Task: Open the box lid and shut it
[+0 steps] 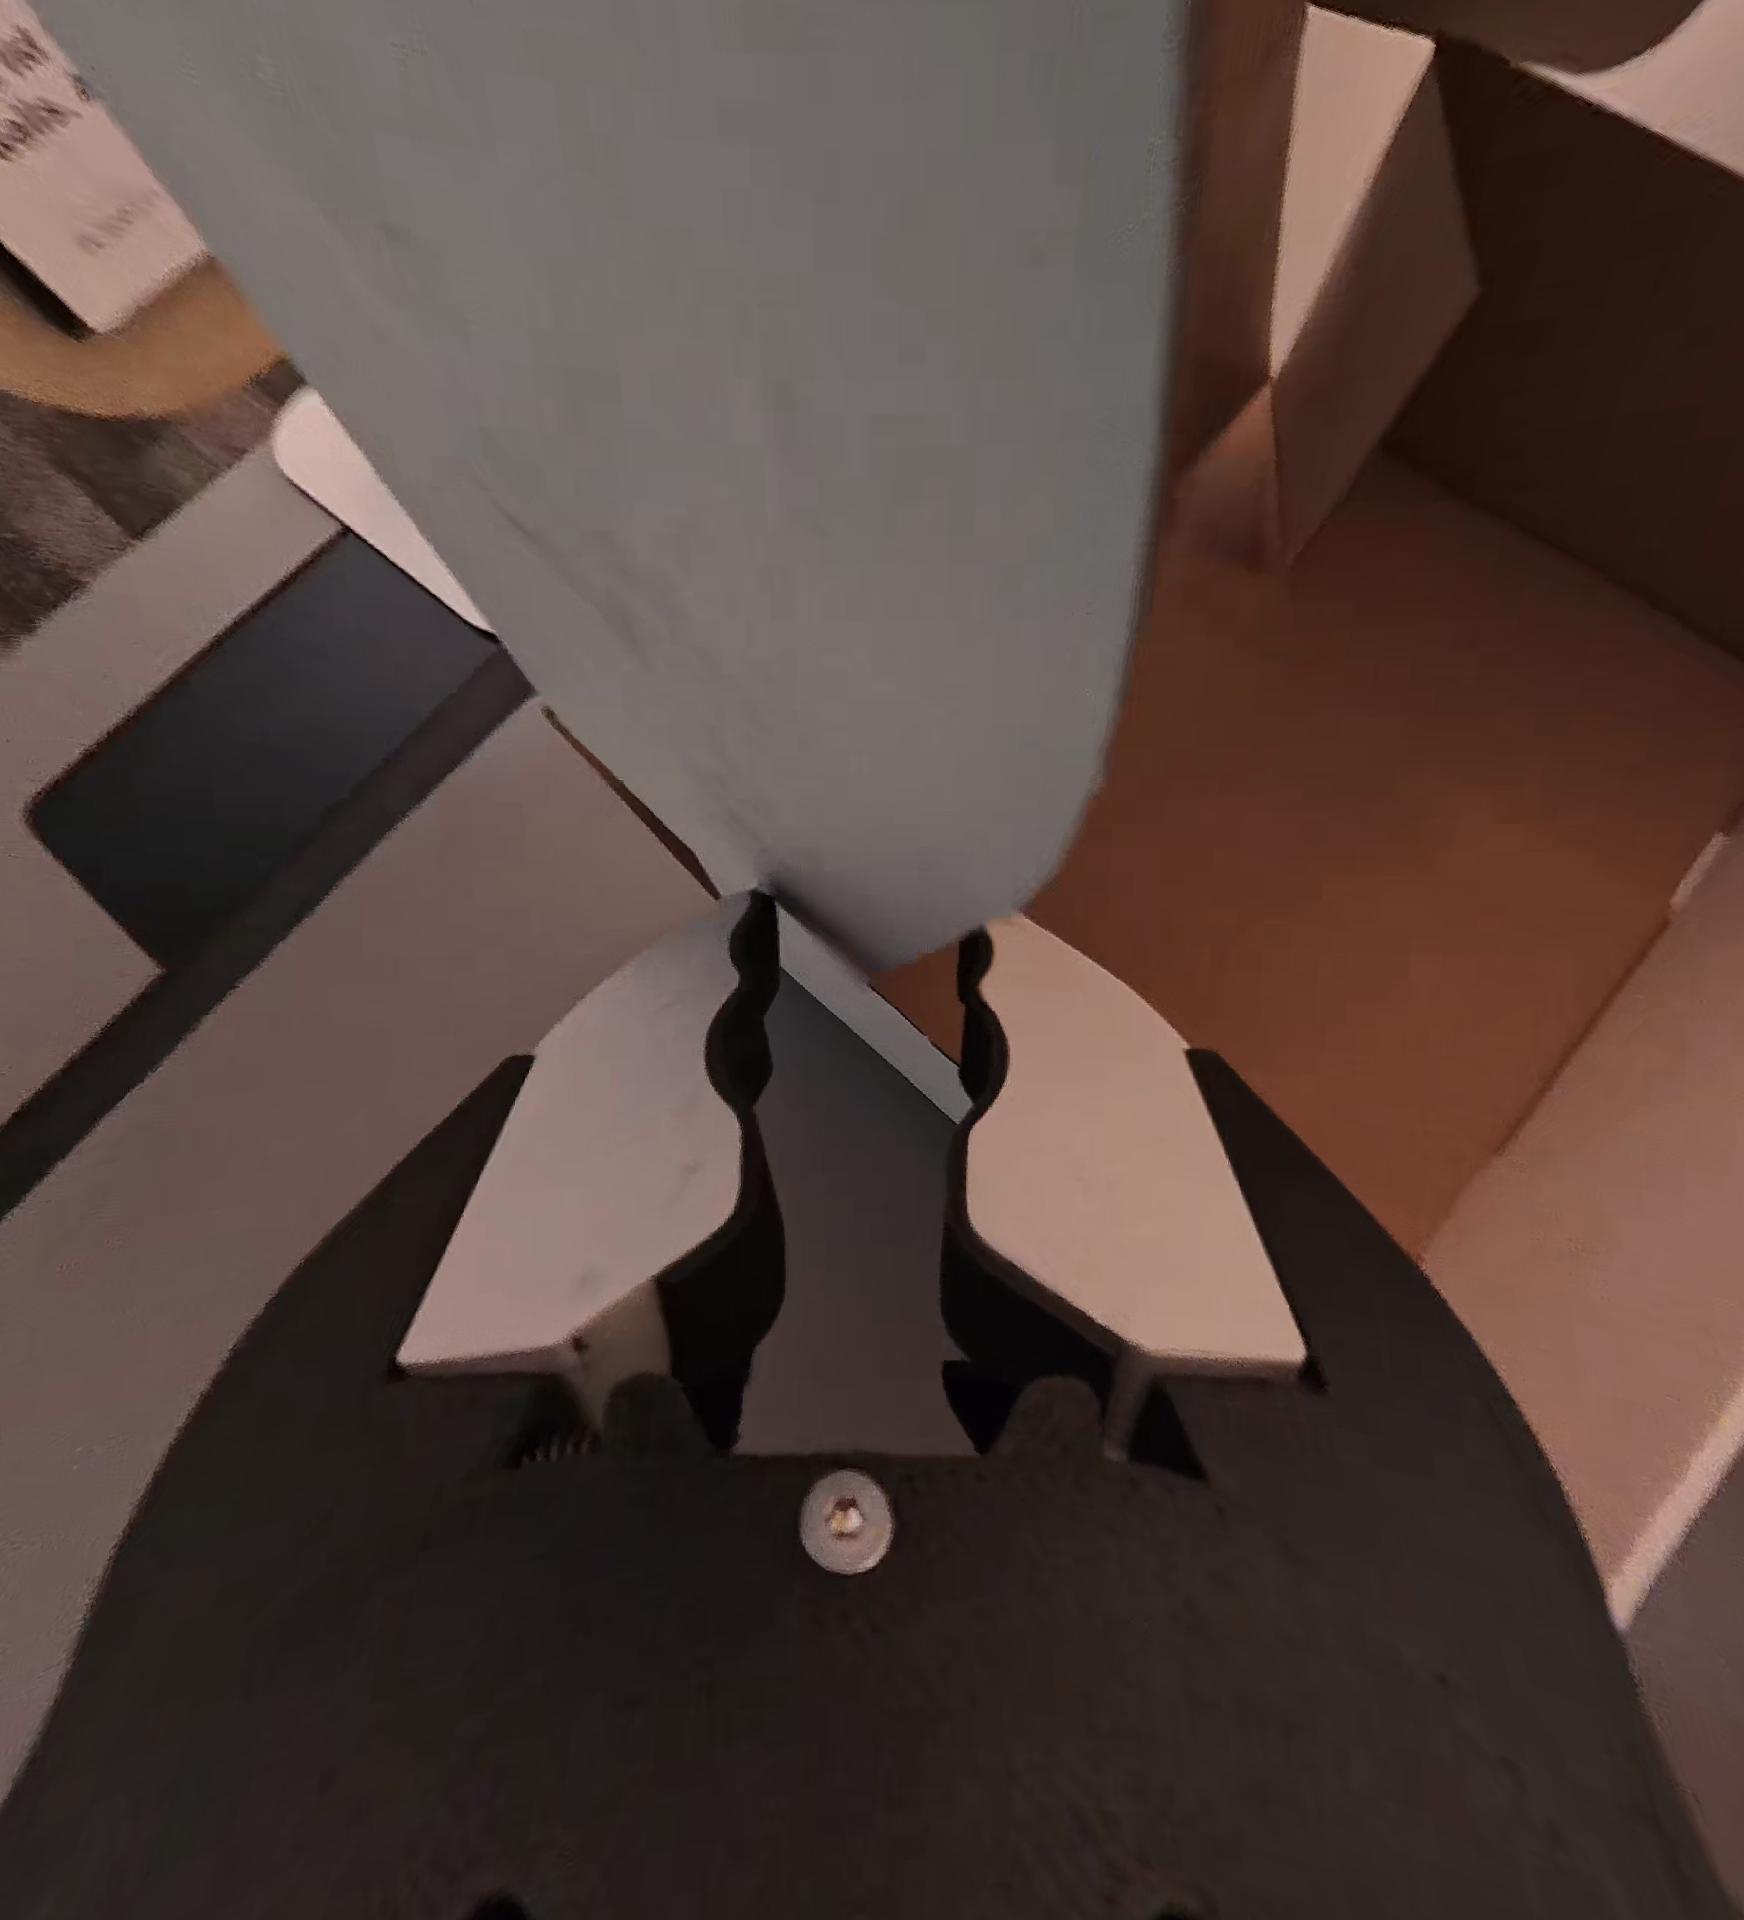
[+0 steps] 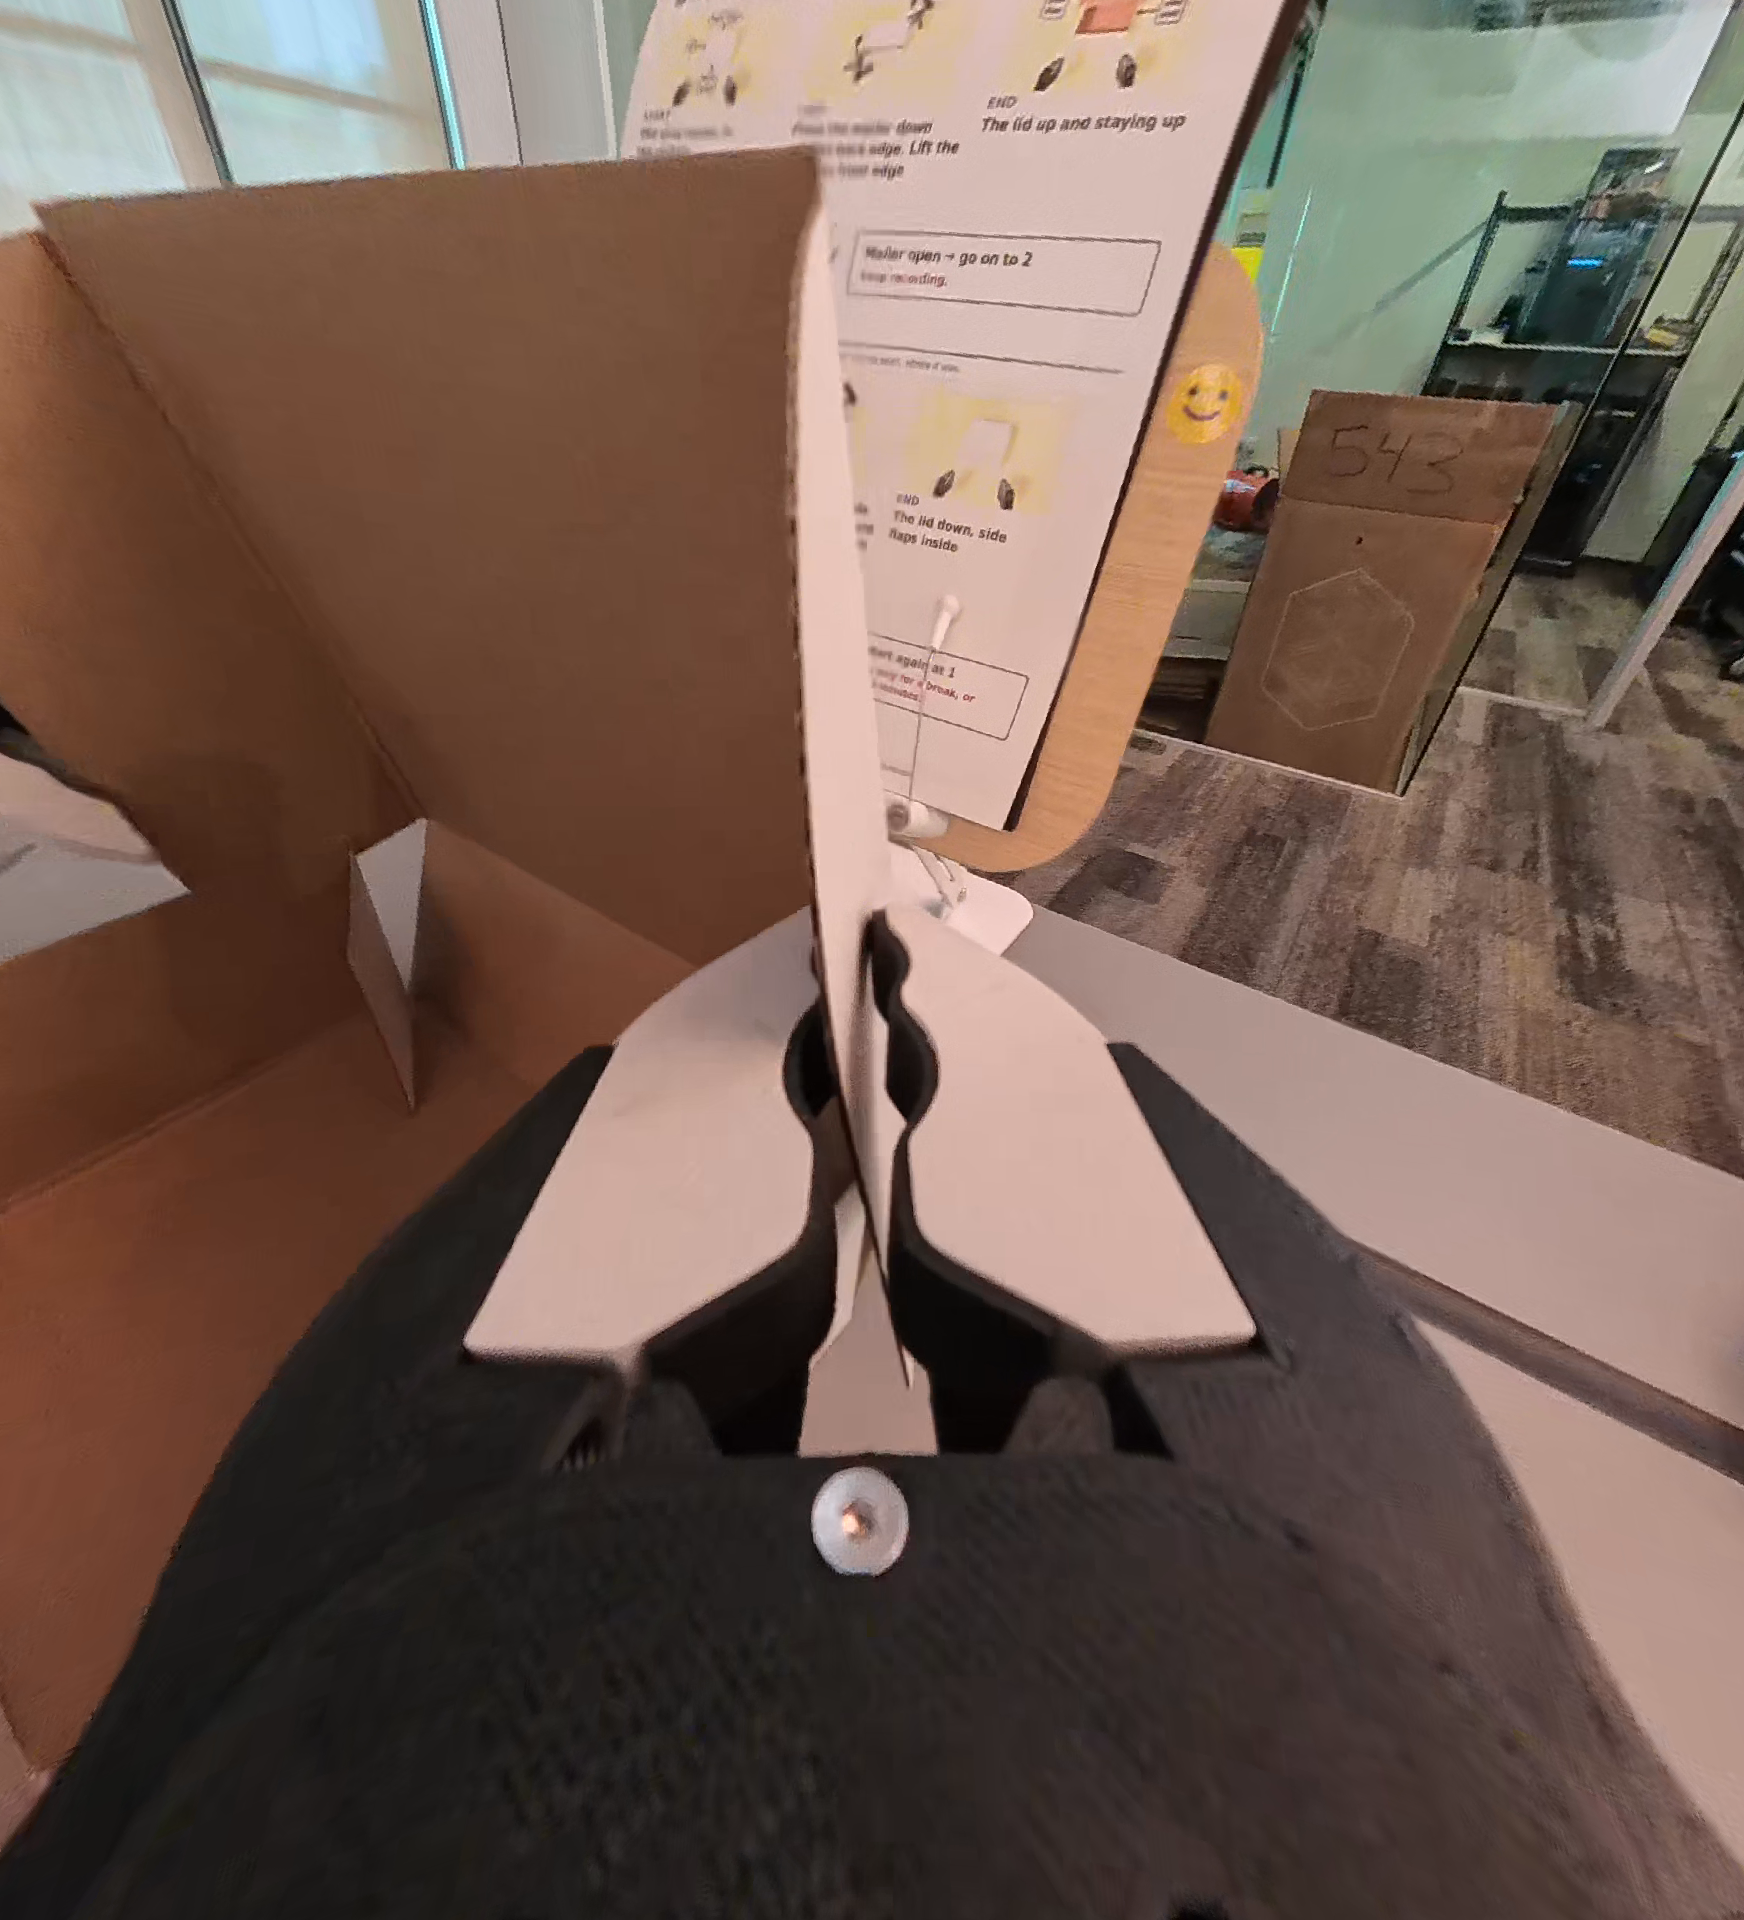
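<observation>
Our right claw (image 2: 852, 1049) is clamped on the white edge of the raised side flap (image 2: 826, 582), keeping it upright while the cardboard box (image 2: 172, 1195) stands open on the bench (image 2: 1419, 1143). Our left claw (image 1: 863, 925), narrowly parted, touches the lid's pale panel (image 1: 702, 416) at its tips; whether it grips, we cannot tell. An instruction board (image 2: 1003, 395) stands just behind the box.

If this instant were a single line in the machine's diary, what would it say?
box: open, inside bare | left gripper: open, tips at pale flap | right gripper: shut on side flap, upright | lid: not yet down
</observation>
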The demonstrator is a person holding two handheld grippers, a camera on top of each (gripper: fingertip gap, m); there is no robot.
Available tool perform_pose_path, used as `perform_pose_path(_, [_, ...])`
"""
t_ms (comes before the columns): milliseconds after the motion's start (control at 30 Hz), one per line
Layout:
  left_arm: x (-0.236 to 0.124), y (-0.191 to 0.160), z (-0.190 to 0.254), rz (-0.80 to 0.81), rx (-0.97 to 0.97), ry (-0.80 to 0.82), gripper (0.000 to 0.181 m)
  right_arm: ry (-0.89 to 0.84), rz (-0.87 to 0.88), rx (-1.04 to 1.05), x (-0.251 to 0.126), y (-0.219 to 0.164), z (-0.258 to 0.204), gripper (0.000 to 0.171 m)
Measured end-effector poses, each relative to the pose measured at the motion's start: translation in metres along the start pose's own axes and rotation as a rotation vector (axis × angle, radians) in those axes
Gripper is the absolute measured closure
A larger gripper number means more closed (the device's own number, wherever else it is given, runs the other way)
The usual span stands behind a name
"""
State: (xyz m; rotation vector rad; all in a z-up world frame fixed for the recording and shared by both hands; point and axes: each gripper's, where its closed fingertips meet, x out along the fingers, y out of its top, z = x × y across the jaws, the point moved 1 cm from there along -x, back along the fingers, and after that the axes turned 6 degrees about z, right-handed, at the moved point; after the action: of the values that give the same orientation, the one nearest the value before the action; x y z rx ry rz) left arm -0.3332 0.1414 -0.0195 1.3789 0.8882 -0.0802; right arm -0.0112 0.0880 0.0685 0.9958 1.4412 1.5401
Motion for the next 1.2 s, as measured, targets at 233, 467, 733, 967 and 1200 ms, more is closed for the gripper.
perform_pose_path(233, [-0.018,0.021,-0.023,0.096,-0.004,0.189,0.174,0.087,0.048,0.182,-0.012,0.016,0.005,0.162])
perform_pose_path(467, [-0.036,0.017,-0.02,0.06,-0.216,0.136,0.18,0.11,-0.19,0.191,-0.019,-0.009,0.011,0.134])
perform_pose_path(733, [-0.046,0.011,-0.004,-0.025,-0.215,0.102,0.178,0.141,-0.388,0.134,-0.026,-0.03,-0.003,0.163])
perform_pose_path(967, [-0.051,0.009,0.006,-0.038,-0.206,0.045,0.176,0.108,-0.463,0.224,-0.039,-0.029,-0.001,0.165])
perform_pose_path(1200, [-0.049,0.015,0.0,0.02,-0.215,0.031,0.177,0.127,-0.47,0.235,-0.046,-0.029,0.003,0.165])
